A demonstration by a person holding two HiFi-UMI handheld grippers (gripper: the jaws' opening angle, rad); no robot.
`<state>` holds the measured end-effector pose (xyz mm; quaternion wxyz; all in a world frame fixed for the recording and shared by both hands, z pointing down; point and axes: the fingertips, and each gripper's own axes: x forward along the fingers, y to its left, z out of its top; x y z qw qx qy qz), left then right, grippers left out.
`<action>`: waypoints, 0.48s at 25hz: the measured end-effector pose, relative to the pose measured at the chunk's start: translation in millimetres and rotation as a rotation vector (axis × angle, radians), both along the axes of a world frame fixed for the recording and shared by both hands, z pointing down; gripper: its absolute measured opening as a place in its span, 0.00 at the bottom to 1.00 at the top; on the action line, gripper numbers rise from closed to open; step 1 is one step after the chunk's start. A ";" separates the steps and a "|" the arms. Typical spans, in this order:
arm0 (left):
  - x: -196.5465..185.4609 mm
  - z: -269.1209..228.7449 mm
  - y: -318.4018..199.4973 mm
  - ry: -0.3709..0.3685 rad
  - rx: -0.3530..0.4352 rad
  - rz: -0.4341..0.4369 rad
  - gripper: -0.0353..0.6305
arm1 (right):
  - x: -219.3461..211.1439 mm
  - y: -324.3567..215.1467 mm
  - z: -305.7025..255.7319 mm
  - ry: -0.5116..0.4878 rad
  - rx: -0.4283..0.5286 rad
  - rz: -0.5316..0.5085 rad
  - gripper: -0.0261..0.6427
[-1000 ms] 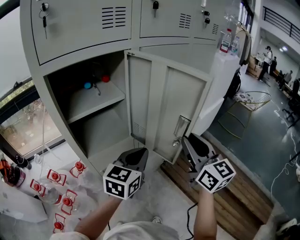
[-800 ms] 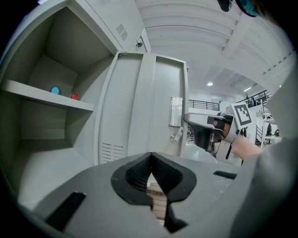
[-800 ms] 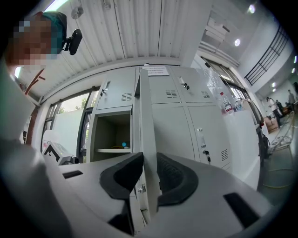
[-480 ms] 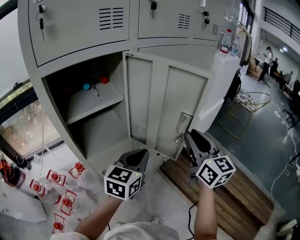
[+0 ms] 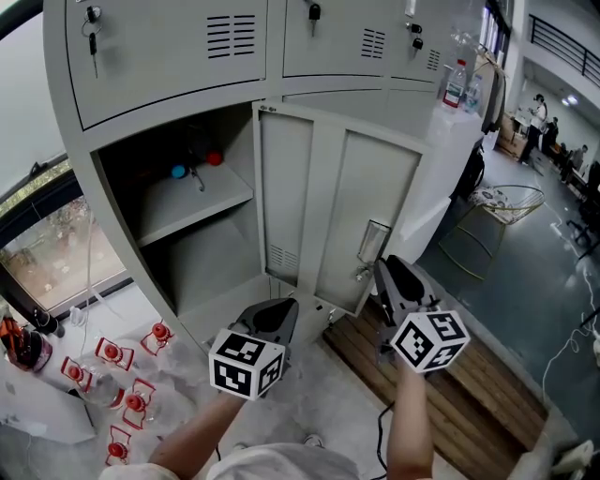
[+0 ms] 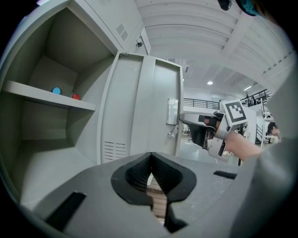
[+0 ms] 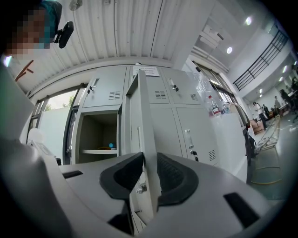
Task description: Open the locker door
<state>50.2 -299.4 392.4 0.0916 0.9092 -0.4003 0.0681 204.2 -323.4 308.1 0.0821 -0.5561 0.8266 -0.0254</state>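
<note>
**Locker door stands open, its edge caught in the right gripper**

The grey locker door (image 5: pixel 319 206) stands swung well out from its cabinet near the centre of the head view, hinged at its left side beside the open compartment. The right gripper (image 5: pixel 382 272), at about 5 o'clock from the door's middle, has its jaws partly closed on the door's free edge, one dark pad on each face of the panel, just beside the latch plate (image 5: pixel 372 242). The left gripper (image 5: pixel 279 305) hangs at 6 o'clock, low before the locker's base, its jaws narrowed until the tips meet, with nothing between them; only wooden planks (image 5: pixel 450 384) show through the slit below the tips.

Inside the compartment, at 10 o'clock, a shelf (image 5: pixel 202 202) carries a small blue thing (image 5: pixel 178 172) and a small red thing (image 5: pixel 215 158), near each other towards the back. Keys (image 5: pixel 93 28) hang from the closed door above, at 11 o'clock. Red-capped bottles (image 5: pixel 122 375) lie on the floor at 8 o'clock.
</note>
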 end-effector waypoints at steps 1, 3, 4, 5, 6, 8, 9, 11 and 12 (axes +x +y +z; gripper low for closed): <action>-0.6 0.3 0.9 0.000 -0.001 0.000 0.06 | -0.3 0.9 0.5 0.003 -0.002 0.007 0.18; -1.6 0.6 2.8 0.001 -0.002 0.001 0.06 | -0.8 2.8 1.2 0.022 -0.008 0.026 0.18; -2.0 0.4 3.8 0.001 -0.001 0.002 0.06 | -1.2 3.8 1.1 0.039 -0.009 0.038 0.18; -2.3 0.1 4.7 0.001 -0.001 0.003 0.06 | -1.9 5.0 0.8 0.059 -0.010 0.050 0.18; -2.7 -0.2 5.6 0.002 -0.001 0.005 0.06 | -2.9 6.2 0.4 0.079 -0.009 0.061 0.18; -3.1 -0.3 7.4 0.004 -0.001 0.008 0.06 | -6.0 8.9 -0.2 0.114 -0.008 0.074 0.17; -3.2 -0.1 8.6 0.005 -0.002 0.009 0.06 | -7.8 10.5 -0.3 0.128 -0.008 0.078 0.16; -2.8 0.2 11.1 0.008 -0.003 0.014 0.06 | -10.6 14.0 -0.2 0.146 -0.008 0.085 0.15; -2.7 0.5 12.5 0.010 -0.004 0.016 0.06 | -11.3 16.0 -0.3 0.153 -0.009 0.089 0.15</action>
